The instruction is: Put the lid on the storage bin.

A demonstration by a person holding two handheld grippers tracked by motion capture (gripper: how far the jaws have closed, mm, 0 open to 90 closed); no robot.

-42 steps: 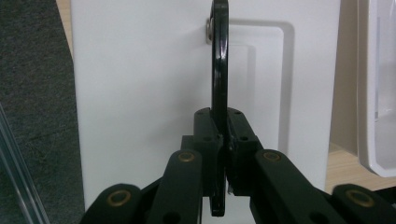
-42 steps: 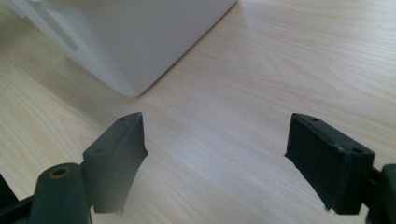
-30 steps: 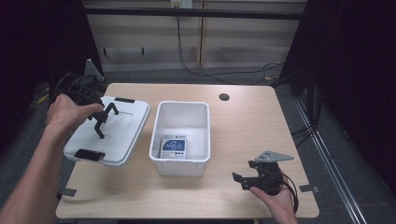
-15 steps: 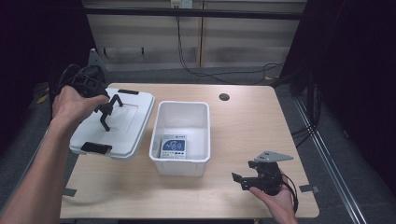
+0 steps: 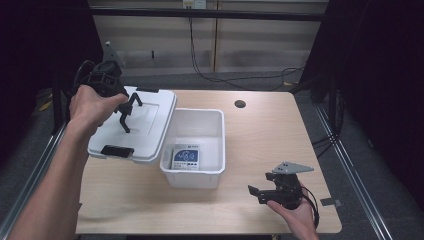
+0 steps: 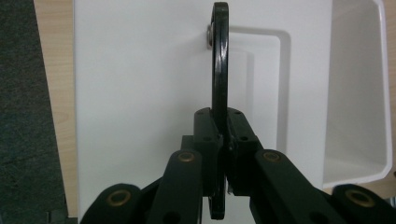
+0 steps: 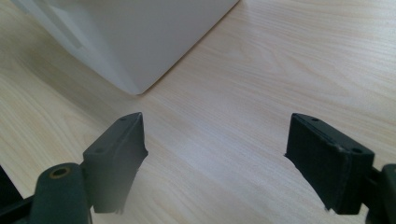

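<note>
A white lid [image 5: 150, 125] with black end clips hangs tilted above the table's left side, its right edge over the left rim of the open white bin [image 5: 220, 150]. My left gripper [image 5: 125, 120] is shut on the lid's black handle [image 6: 219, 56]; in the left gripper view the jaws [image 6: 222, 135] clamp it edge-on over the lid [image 6: 140, 93], with the bin [image 6: 359, 116] to the right. A small blue-and-white box [image 5: 184, 156] lies inside the bin. My right gripper [image 5: 256, 192] rests open on the wood near the front right; it [image 7: 215, 140] holds nothing, and the bin's corner [image 7: 140, 42] is ahead.
The wooden table [image 5: 280, 140] has a round cable hole [image 5: 240, 104] at the back centre. Dark floor and metal rails run along both sides. Cables [image 5: 210, 75] hang against the wall behind the table.
The left gripper has carried the lid up and to the right, from flat on the table's left side to overlapping the bin's left rim. The right gripper has stayed put.
</note>
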